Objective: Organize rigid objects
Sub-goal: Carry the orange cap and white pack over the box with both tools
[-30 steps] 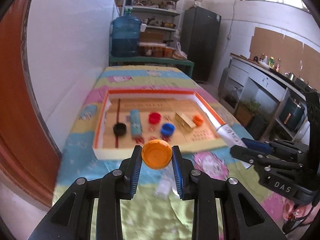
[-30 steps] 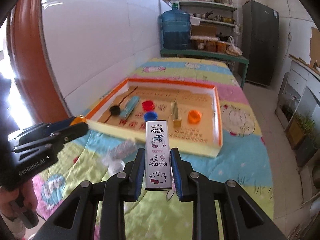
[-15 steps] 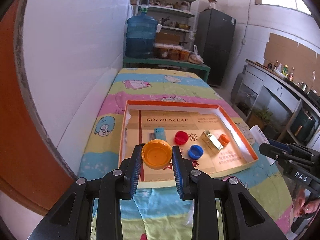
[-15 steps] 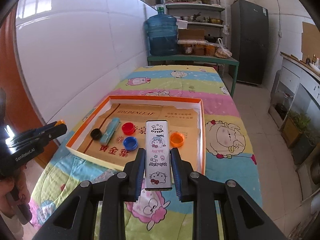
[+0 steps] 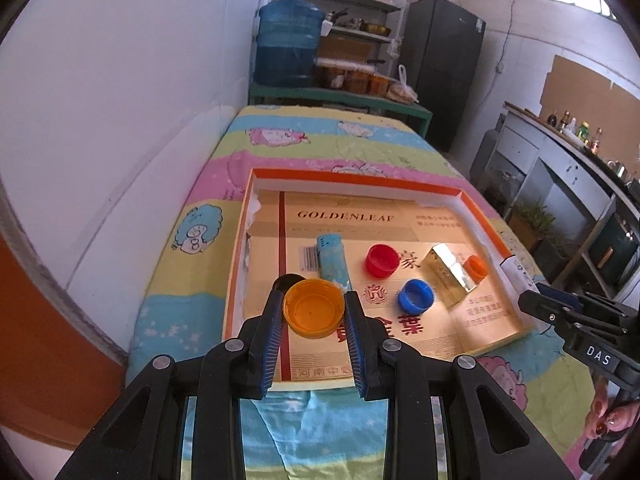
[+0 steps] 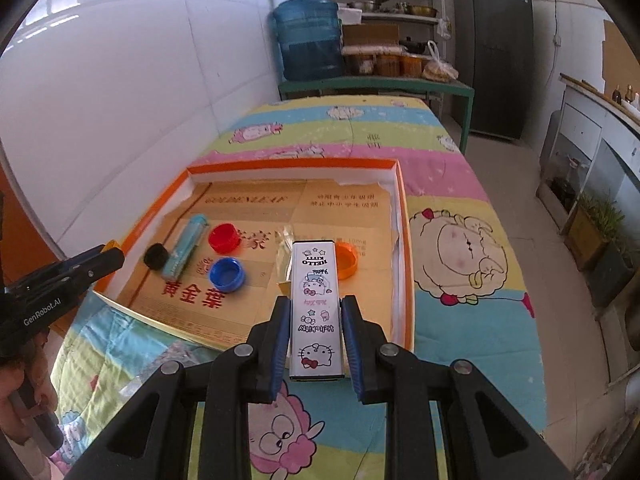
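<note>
Gripping orange bottle cap (image 5: 313, 308) in left gripper (image 5: 313, 312) jaws; clamping Hello Kitty box (image 6: 317, 312) in right gripper (image 6: 316, 326) jaws; hovering over orange-rimmed cardboard tray (image 5: 440, 190).

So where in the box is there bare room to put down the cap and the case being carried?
Free: the far strip of the box behind the lighter and red cap, and the near left corner in front of the blue cap. Crowded: the middle row, from the black cap to the small orange cap.
</note>
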A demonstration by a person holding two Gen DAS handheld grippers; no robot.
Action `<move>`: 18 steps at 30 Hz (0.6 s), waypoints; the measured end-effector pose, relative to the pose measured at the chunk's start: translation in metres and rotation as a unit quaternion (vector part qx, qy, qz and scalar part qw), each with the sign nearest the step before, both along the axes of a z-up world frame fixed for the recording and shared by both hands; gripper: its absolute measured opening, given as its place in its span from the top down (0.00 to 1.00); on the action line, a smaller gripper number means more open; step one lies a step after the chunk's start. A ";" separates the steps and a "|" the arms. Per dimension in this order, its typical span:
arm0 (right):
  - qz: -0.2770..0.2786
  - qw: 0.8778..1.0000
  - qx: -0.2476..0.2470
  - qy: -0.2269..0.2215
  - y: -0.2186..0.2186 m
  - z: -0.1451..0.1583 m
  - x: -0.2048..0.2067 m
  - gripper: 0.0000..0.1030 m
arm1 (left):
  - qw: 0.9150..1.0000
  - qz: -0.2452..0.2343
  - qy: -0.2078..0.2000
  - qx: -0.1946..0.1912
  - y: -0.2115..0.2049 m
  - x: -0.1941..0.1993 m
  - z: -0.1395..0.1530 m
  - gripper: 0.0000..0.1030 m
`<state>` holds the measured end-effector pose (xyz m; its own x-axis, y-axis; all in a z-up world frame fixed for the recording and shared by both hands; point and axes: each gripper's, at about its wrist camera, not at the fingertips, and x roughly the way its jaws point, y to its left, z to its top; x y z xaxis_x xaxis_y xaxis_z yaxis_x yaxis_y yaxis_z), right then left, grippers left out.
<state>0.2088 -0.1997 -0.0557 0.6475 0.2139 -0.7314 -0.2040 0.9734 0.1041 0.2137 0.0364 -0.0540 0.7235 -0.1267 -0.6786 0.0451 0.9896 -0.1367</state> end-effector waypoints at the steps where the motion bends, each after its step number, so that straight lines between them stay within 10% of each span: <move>1: 0.000 1.000 -0.001 0.003 0.000 -0.002 0.002 0.75 | 1.000 0.000 0.004 0.001 0.000 0.003 -0.002 0.70; 18: 0.008 0.999 -0.010 0.037 0.003 -0.027 0.026 0.75 | 0.998 -0.004 0.062 0.017 -0.009 0.028 -0.035 0.70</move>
